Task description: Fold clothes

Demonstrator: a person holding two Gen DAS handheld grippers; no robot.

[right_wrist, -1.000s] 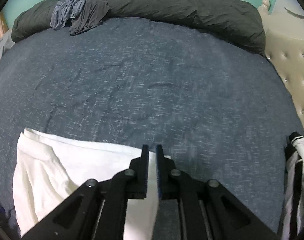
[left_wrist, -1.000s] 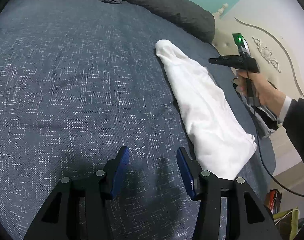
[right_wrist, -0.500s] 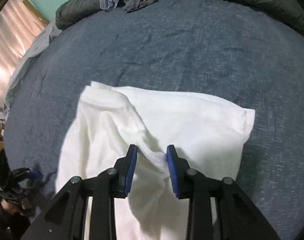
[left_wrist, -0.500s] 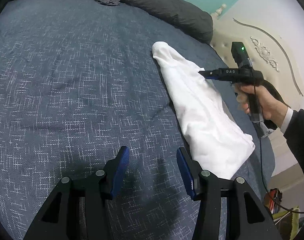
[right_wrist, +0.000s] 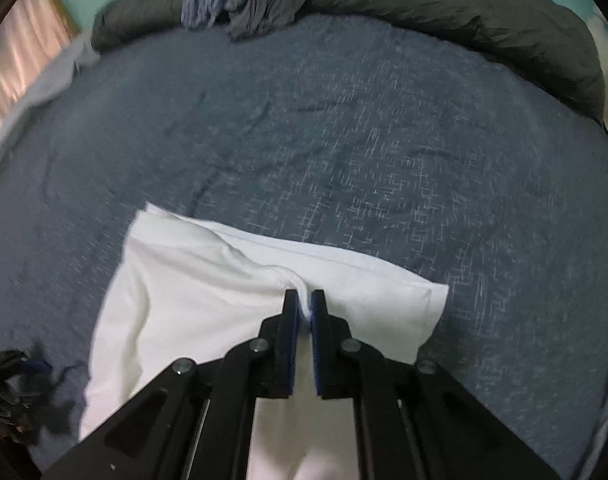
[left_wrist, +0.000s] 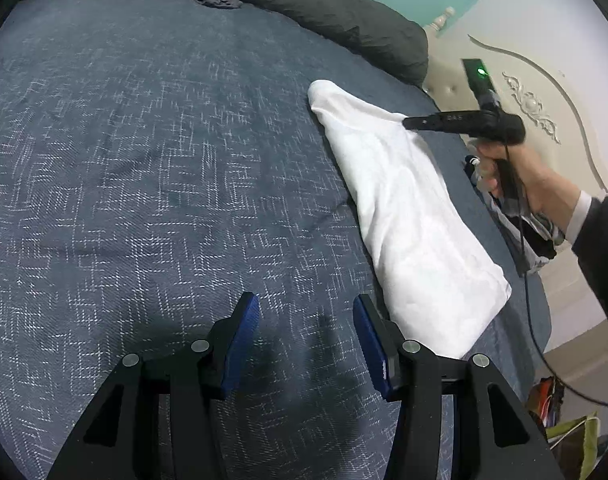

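Note:
A white garment (left_wrist: 404, 208), folded into a long strip, lies on the blue bed cover (left_wrist: 144, 160) near its right edge. My left gripper (left_wrist: 306, 302) hovers open over bare cover just left of the strip's near end, with nothing between its fingers. In the left wrist view, a hand (left_wrist: 516, 184) holds my right gripper (left_wrist: 408, 122) with its tip on the strip's far half. In the right wrist view, the right gripper (right_wrist: 304, 296) is closing, and its blue pads pinch a raised fold of the white garment (right_wrist: 208, 288).
A dark grey rolled duvet (right_wrist: 464, 8) runs along the far side of the bed, with crumpled grey-blue clothes (right_wrist: 240, 0) on it. A cream headboard (left_wrist: 536, 100) stands at the right. A striped garment (left_wrist: 540, 236) hangs at the bed's right edge below the hand.
The right gripper tipped down onto the white garment, opened over a ridge of fabric, then closed on it. The left gripper has stayed still and open.

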